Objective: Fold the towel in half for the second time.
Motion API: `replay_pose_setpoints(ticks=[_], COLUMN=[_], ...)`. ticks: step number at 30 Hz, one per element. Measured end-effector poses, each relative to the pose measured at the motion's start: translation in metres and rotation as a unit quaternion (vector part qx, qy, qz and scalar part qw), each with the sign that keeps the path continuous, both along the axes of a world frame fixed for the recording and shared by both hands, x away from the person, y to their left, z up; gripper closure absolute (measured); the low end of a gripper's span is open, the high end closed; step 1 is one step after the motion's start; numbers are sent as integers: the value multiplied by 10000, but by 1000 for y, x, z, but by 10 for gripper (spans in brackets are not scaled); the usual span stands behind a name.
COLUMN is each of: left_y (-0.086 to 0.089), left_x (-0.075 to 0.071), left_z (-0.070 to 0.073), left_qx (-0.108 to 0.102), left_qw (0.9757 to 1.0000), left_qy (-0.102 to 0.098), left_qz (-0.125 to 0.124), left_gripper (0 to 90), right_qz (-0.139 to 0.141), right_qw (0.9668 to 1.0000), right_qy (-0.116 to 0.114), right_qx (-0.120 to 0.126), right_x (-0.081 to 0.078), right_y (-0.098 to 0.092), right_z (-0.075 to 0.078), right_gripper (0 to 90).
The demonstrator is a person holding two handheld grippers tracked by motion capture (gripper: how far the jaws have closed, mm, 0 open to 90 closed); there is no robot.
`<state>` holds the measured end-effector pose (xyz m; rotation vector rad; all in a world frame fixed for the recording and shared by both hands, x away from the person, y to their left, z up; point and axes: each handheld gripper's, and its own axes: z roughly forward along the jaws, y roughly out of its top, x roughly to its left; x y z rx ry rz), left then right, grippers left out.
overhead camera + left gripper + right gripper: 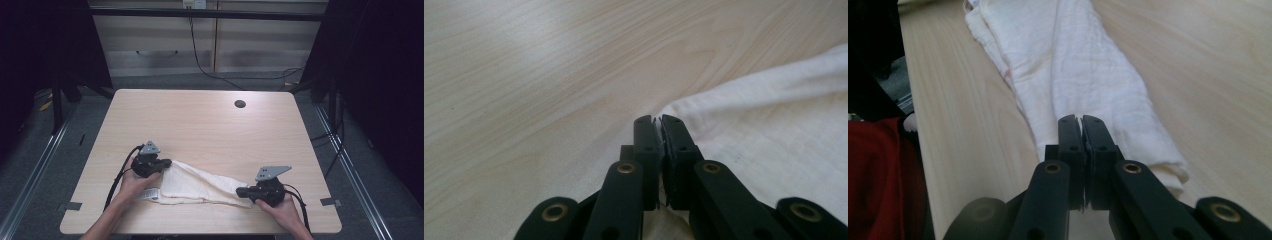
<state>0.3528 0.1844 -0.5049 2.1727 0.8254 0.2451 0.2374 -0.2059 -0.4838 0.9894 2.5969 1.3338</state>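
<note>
A white cloth (192, 186) lies as a long folded strip near the table's front edge. My left gripper (166, 163) is at the cloth's left end, and in the left gripper view its jaws (659, 120) are shut on the corner of the cloth (774, 130). At the narrow right end of the strip is my right gripper (241, 191). The right gripper view shows its jaws (1080, 120) pressed together on the near end of the cloth (1083, 65), which runs away from them across the table.
The light wooden table (200, 120) has a round cable hole (240, 104) at the back right. A person's red garment (883, 185) is beside the table's front edge. Cables trail from both grippers off the front edge.
</note>
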Motion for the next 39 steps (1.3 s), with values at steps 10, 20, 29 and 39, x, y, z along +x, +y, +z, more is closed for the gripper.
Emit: replay_pose_setpoints(ticks=[10, 20, 29, 39], left_y=[-1, 0, -6, -16], left_x=[-2, 3, -2, -5], left_z=[1, 2, 27, 51], left_qx=[111, -10, -283, -633], left_qw=[9999, 10000, 9987, 9956], left_qy=[-90, -29, -424, -687], left_qz=[22, 73, 51, -75], left_gripper=[863, 860, 860, 860], right_qz=[460, 512, 173, -224], right_qw=[9981, 9971, 9983, 9972], right_qy=[353, 460, 320, 445], right_qx=[216, -318, -445, -564], right_x=[-7, -2, 14, 41], right_y=[11, 20, 17, 17], right_z=[-4, -14, -14, -12], right_gripper=[882, 884, 885, 888])
